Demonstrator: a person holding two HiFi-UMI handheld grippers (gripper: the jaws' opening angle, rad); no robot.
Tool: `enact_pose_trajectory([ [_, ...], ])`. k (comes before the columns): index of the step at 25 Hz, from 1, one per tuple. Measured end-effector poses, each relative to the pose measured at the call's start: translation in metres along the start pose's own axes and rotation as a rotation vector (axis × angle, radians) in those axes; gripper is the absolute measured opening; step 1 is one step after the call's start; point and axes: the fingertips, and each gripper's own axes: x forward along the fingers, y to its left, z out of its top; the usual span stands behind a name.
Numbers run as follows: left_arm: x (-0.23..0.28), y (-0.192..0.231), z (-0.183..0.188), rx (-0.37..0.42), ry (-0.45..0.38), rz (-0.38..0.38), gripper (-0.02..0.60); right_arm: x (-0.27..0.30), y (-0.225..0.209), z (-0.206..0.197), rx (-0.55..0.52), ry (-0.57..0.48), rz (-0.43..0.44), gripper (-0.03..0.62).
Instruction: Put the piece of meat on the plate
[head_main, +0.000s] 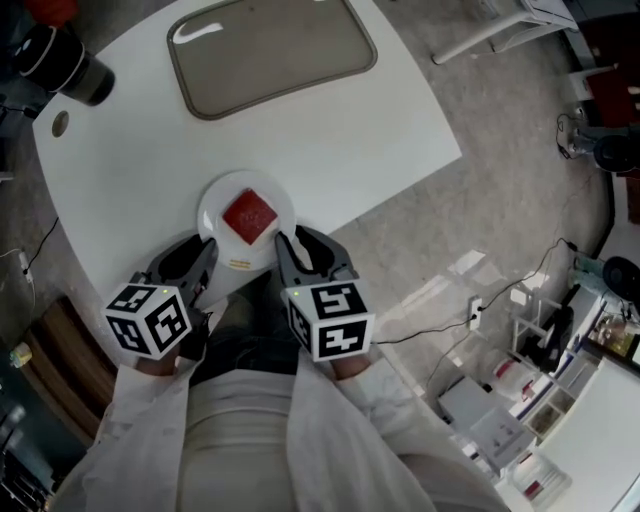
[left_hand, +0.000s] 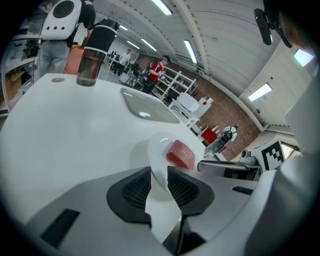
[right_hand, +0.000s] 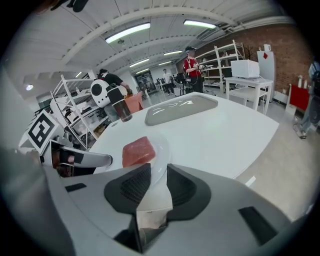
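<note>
Jaws, left gripper (left_hand: 159, 174): two dark ribbed pads drawn close, with a narrow gap filled by the thin white rim of the plate (head_main: 213, 203), which they pinch.
Jaws, right gripper (right_hand: 158, 173): the same dark, finely ridged pads, nearly together and clamped on the plate's rim on the other side.
Piece of meat (head_main: 250, 216): a red, blocky slab with flat faces and squared corners, lying on the middle of the plate.
Plate: round, glossy white and shallow, held at its near rim between the two grippers.
Table (head_main: 130, 150): smooth matt white top with rounded corners; the plate is at its near edge.
Inset tray (head_main: 270, 45): a beige rounded rectangle with a pale raised border, set into the top well beyond the plate.
Tumbler (left_hand: 92, 60): a smoky see-through cylinder with a black lid, upright, far from the plate to its left.
Marker cubes (head_main: 150, 318): white with black square patterns, one on each gripper, on the near side of the plate.
Sleeves (head_main: 130, 420): white cloth, behind the cubes.
</note>
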Motion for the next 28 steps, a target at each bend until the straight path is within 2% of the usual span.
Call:
enact_pose_trajectory([
  [5, 0.001, -0.011, 0.019, 0.047, -0.034, -0.01, 0.107, -0.005, -0.006, 0.017, -0.007, -0.037, 0.003, 0.106],
  [12, 0.02, -0.021, 0.041, 0.056, -0.051, 0.001, 0.107, 0.001, -0.028, 0.043, -0.026, -0.05, 0.022, 0.106],
  [19, 0.046, -0.033, 0.077, -0.002, -0.126, 0.029, 0.107, 0.017, -0.058, 0.085, -0.079, -0.049, 0.084, 0.106],
  [28, 0.091, -0.029, 0.152, -0.047, -0.21, 0.104, 0.107, 0.064, -0.097, 0.16, -0.134, -0.027, 0.155, 0.106],
])
